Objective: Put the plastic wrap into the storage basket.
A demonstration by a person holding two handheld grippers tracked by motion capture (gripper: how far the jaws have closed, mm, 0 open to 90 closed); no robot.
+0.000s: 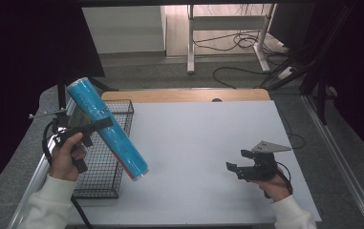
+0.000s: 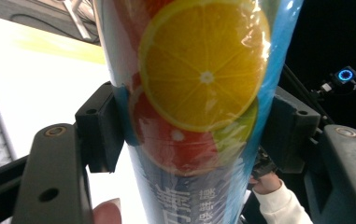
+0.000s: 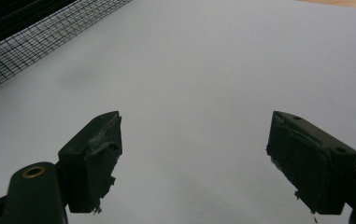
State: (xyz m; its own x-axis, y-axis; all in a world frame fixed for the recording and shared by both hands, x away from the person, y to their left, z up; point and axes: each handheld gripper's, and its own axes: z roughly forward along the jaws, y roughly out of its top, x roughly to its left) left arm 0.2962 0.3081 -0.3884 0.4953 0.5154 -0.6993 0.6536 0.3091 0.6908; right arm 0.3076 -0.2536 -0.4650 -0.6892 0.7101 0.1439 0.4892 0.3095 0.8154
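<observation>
**Tube lifted over the basket, placement still ahead**

I have the left gripper (image 1: 93, 125) clamped on the blue tube (image 1: 107, 128), its pads pressing both sides of the printed wrap, where orange and red fruit slices show in the left gripper view (image 2: 199, 93). The tube hangs tilted in the air above the left edge of the counter (image 1: 203, 157), its upper end out past the far left corner and its capped lower end pointing down toward the white surface just beside the wire basket (image 1: 104, 176).

I judge this to be the carry step: the tube is off any support and not yet set down. Whether it goes into the basket or onto the counter I cannot tell. Either way the next move calls for levelling it and clearing the basket rim.

The basket looks empty through what mesh I can see.

My right gripper (image 1: 239, 162) rests near the counter's right edge, jaws parted with nothing between them.
</observation>
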